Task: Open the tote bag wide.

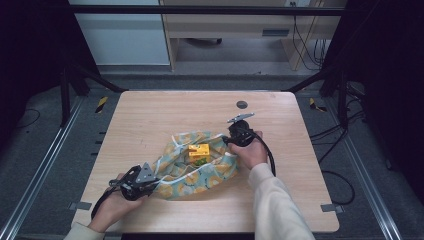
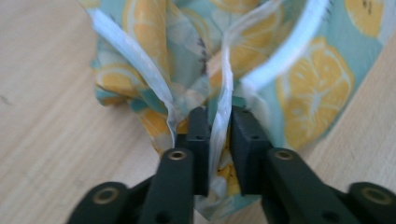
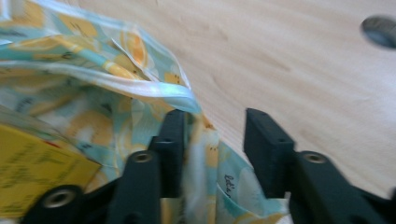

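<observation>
A teal bag (image 1: 210, 172) printed with lemon slices lies open in the middle of the wooden table (image 1: 165, 110). A yellow box (image 1: 198, 149) sits in its mouth, with something green just under it. My left gripper (image 1: 154, 182) is at the bag's near-left corner. In the left gripper view that gripper (image 2: 219, 116) is shut on the white rim strip of the bag (image 2: 317, 93). My right gripper (image 1: 231, 140) is at the bag's far-right end. In the right gripper view it (image 3: 215, 119) stands open, with bag fabric (image 3: 93, 116) between the jaws and the box (image 3: 32, 168) at the left.
A dark round grommet (image 1: 242, 104) is set in the table beyond the right gripper, also seen from the right gripper as the grommet (image 3: 379, 30). Black frame posts stand at the table's far corners. Cables lie on the floor at the right.
</observation>
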`<state>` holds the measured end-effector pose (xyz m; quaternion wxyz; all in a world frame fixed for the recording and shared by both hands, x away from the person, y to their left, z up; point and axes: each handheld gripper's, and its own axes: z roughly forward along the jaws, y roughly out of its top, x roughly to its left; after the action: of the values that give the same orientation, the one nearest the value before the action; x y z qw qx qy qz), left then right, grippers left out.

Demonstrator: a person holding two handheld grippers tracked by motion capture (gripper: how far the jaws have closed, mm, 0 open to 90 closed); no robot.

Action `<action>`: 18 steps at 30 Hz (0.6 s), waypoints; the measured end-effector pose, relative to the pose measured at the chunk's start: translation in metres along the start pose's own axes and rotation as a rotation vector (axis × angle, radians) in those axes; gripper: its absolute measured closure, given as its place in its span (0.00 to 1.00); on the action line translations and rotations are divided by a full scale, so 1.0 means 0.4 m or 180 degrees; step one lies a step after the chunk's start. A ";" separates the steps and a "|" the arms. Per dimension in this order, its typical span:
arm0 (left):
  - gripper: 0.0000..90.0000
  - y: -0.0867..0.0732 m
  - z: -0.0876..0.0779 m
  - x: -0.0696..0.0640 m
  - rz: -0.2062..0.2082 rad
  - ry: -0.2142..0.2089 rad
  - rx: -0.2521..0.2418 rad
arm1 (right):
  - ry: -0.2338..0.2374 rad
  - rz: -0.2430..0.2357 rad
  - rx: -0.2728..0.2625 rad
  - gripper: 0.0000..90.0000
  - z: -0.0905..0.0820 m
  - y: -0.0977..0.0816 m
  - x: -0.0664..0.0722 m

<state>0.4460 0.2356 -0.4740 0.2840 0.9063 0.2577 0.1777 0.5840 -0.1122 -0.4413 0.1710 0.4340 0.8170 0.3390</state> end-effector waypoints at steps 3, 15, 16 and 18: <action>0.72 0.005 -0.012 -0.002 -0.0033 0.0098 -0.0133 | -0.0018 -0.0013 -0.0134 0.52 -0.044 0.011 0.002; 0.36 0.059 -0.116 0.024 -0.0175 0.0269 -0.0611 | 0.0154 -0.0076 -0.0503 0.26 -0.221 0.002 0.044; 0.35 0.068 -0.123 0.030 -0.0182 0.0267 -0.0617 | 0.0239 -0.0124 -0.0550 0.25 -0.243 -0.022 0.064; 0.35 0.086 -0.128 0.042 -0.0150 0.0328 -0.0593 | 0.0266 -0.0134 -0.0544 0.24 -0.249 -0.031 0.073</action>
<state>0.4480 0.2427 -0.4106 0.3575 0.8593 0.2755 0.2406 0.5028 -0.1333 -0.3789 0.1802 0.3860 0.8005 0.4216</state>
